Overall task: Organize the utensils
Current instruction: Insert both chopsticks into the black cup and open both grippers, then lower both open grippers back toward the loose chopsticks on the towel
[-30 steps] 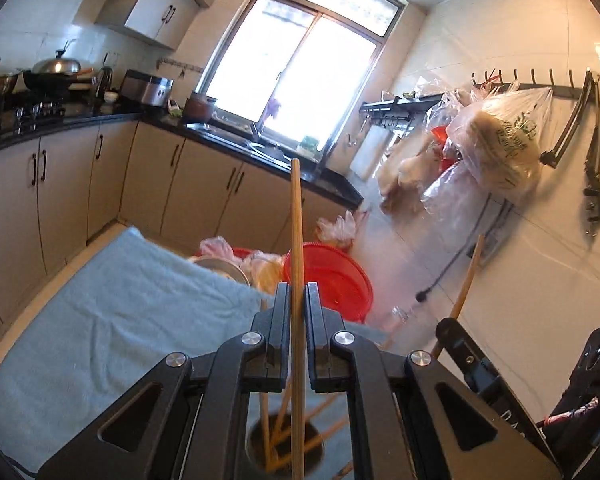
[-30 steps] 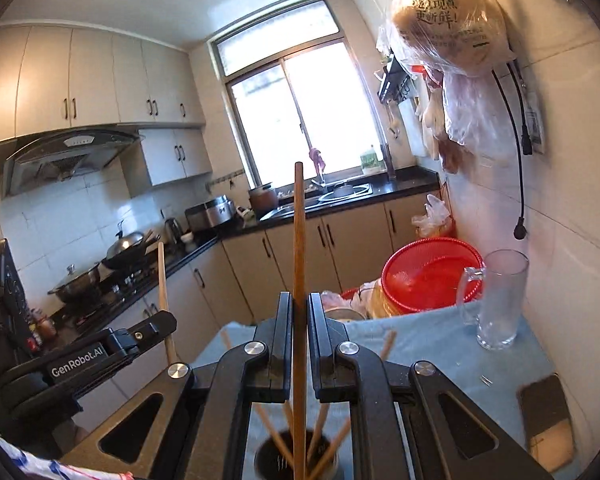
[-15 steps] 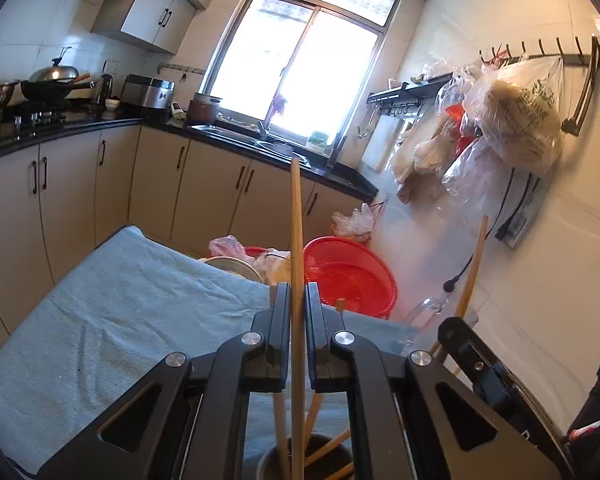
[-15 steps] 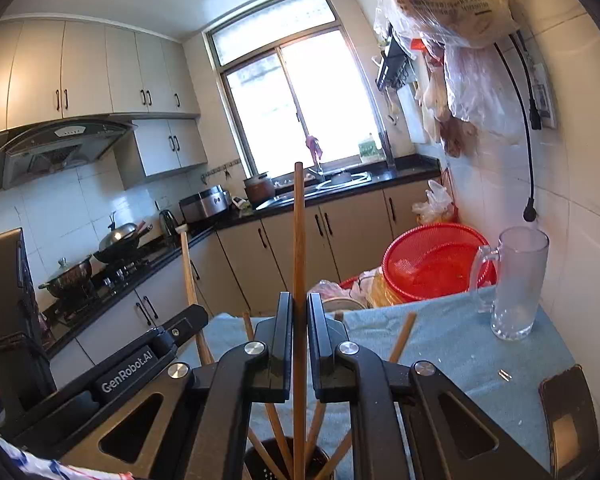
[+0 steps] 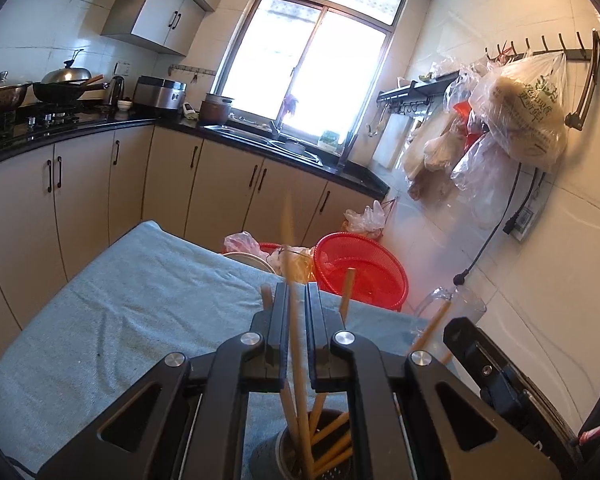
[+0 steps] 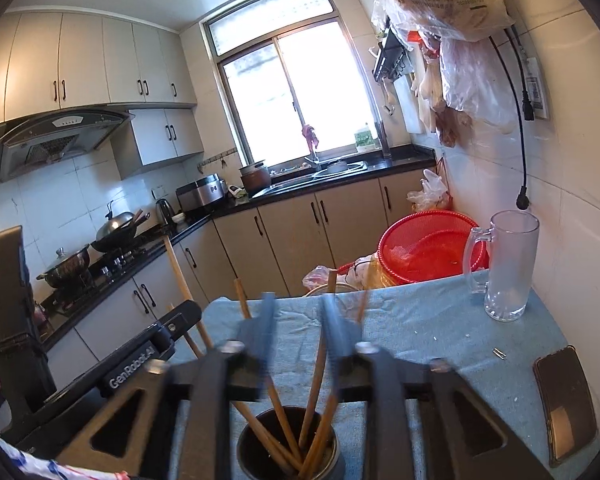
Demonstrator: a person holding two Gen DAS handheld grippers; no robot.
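Observation:
A dark metal utensil cup (image 6: 286, 446) stands on the blue-cloth table (image 6: 440, 328) and holds several wooden chopsticks (image 6: 316, 368). It also shows in the left wrist view (image 5: 300, 452). My right gripper (image 6: 298, 312) is open, blurred, right above the cup, with nothing between its fingers. My left gripper (image 5: 298, 300) is slightly parted above the cup; a blurred chopstick (image 5: 294, 320) stands loose in the gap with its lower end in the cup. The right gripper's body (image 5: 500, 376) shows at the right in the left wrist view.
A glass mug (image 6: 508, 264) stands at the table's far right by the tiled wall. A black phone (image 6: 564, 400) lies at the right edge. A red basket (image 6: 428, 248) and bags sit beyond the table's far edge. Kitchen cabinets line the left.
Both grippers dropped lower toward the cup. The right gripper opened and its chopstick fell into the cup. The left gripper's fingers parted and its chopstick is sliding down.

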